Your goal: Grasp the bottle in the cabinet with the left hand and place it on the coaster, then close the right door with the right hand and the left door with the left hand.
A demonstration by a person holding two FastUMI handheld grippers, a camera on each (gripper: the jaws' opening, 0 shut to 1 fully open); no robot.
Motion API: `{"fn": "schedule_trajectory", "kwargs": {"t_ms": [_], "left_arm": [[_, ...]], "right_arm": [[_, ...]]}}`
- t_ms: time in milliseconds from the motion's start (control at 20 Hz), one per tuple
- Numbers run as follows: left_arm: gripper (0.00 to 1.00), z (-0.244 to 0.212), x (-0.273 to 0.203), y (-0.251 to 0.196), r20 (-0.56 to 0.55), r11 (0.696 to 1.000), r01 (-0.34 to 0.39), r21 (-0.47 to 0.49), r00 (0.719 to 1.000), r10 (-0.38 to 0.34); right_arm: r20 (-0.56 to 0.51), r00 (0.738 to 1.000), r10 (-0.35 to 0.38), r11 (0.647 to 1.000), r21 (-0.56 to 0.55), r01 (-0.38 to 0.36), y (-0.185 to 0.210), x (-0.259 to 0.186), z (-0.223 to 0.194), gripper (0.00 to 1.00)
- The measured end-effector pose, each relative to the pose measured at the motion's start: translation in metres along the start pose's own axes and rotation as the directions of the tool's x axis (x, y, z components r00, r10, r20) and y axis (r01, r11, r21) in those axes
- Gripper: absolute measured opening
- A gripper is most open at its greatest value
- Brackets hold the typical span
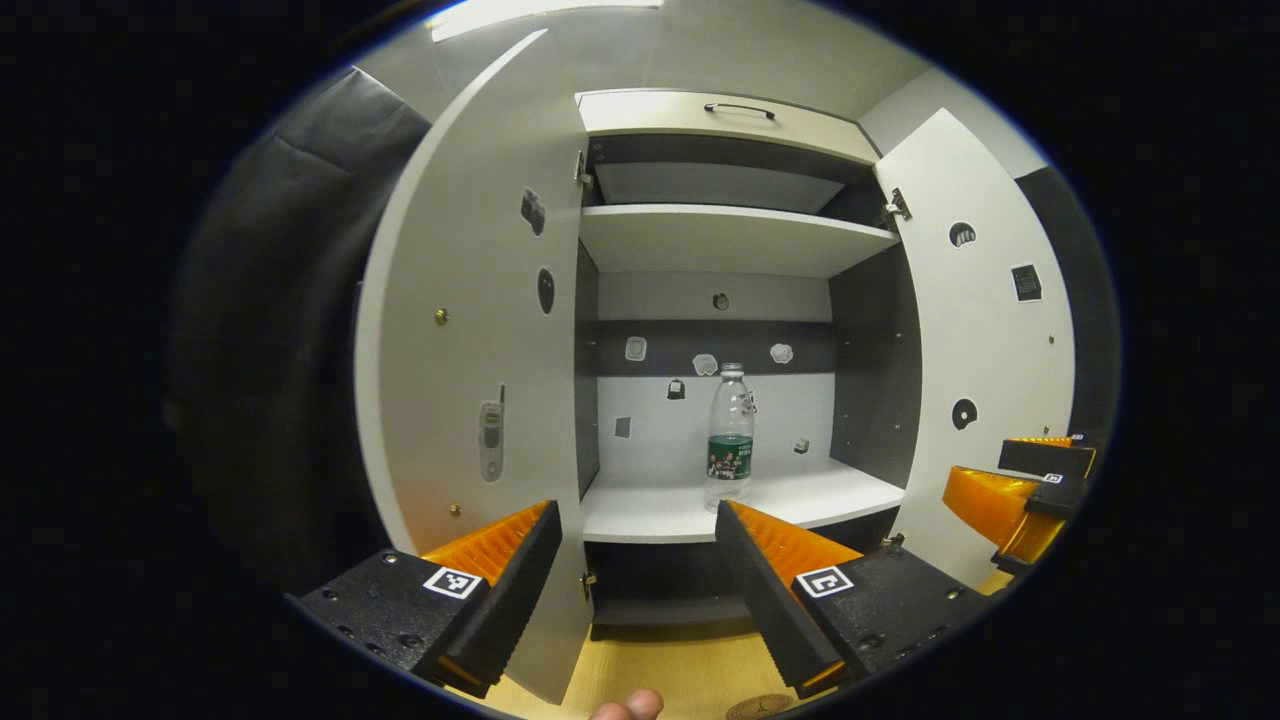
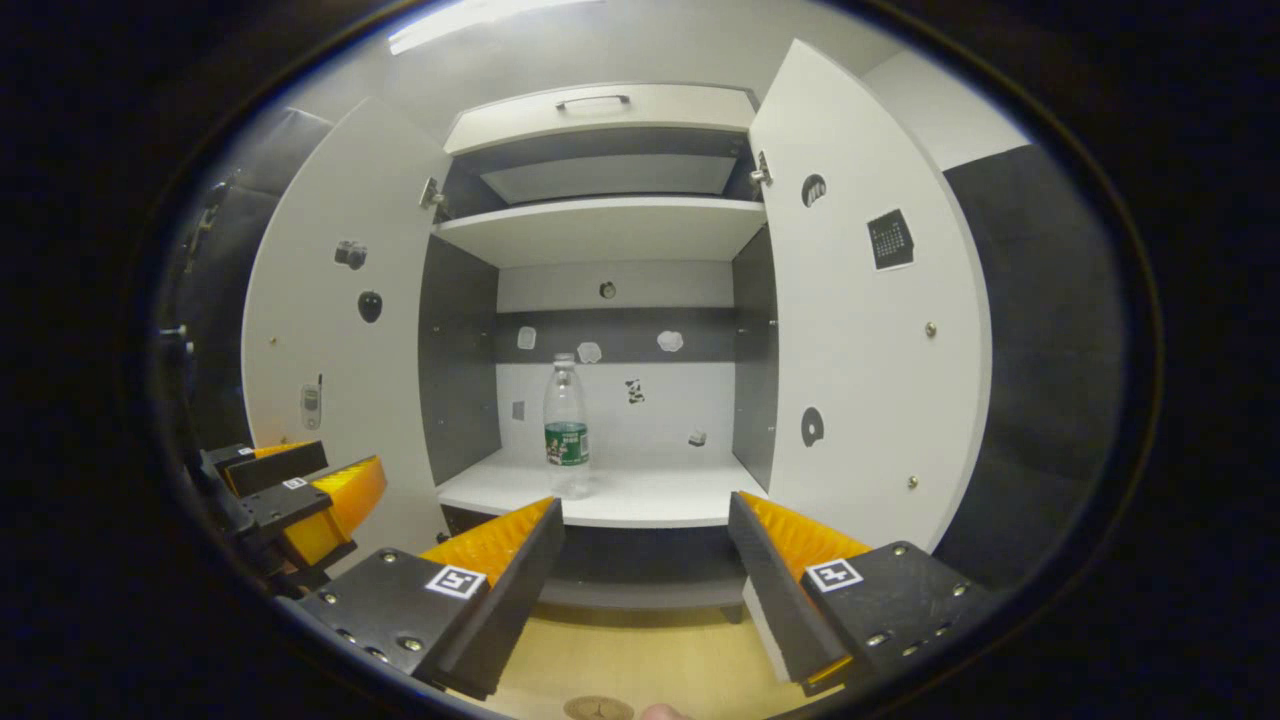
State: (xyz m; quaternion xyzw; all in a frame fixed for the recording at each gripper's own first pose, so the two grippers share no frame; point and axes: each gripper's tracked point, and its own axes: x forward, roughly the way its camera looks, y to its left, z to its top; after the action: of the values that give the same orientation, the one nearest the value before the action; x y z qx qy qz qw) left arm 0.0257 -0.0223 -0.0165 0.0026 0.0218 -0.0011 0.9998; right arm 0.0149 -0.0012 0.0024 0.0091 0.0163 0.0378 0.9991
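A clear plastic bottle [image 1: 730, 436] with a green label stands upright on the lower shelf [image 1: 660, 510] of the open cabinet; it also appears in the right gripper view [image 2: 566, 425]. Both cabinet doors, the left door [image 1: 470, 340] and the right door [image 1: 975, 330], stand wide open. My left gripper [image 1: 640, 520] is open, held in front of the cabinet and well short of the bottle. My right gripper [image 2: 645, 520] is open too, with nothing between its fingers. A round brown coaster [image 2: 598, 708] lies on the wooden table near the bottom edge.
An upper shelf [image 1: 730, 235] and a top drawer with a handle [image 1: 740, 108] sit above the bottle. Small stickers dot the back wall and doors. The right gripper [image 1: 1030, 490] shows at the right of the left gripper view; the left gripper [image 2: 300, 495] shows at the left of the right gripper view.
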Motion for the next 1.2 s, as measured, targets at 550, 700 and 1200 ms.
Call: {"fn": "schedule_trajectory", "kwargs": {"t_ms": [550,700,1200], "left_arm": [[0.98,0.0,0.102,-0.056,0.009,0.994,0.109,-0.006,0.994,-0.109],[0.98,-0.001,0.136,-0.067,0.011,0.991,0.131,-0.006,0.991,-0.131],[0.98,-0.006,0.225,-0.097,-0.024,0.98,0.194,-0.046,0.981,-0.195]], "right_arm": [[-0.041,0.998,-0.053,0.998,-0.018,0.052,-0.023,0.008,-0.012,0.97],[-0.04,0.998,-0.052,0.999,-0.003,0.052,-0.024,0.013,-0.013,1.0],[-0.08,0.991,-0.109,0.994,-0.029,0.107,-0.038,0.023,-0.025,1.0]]}}
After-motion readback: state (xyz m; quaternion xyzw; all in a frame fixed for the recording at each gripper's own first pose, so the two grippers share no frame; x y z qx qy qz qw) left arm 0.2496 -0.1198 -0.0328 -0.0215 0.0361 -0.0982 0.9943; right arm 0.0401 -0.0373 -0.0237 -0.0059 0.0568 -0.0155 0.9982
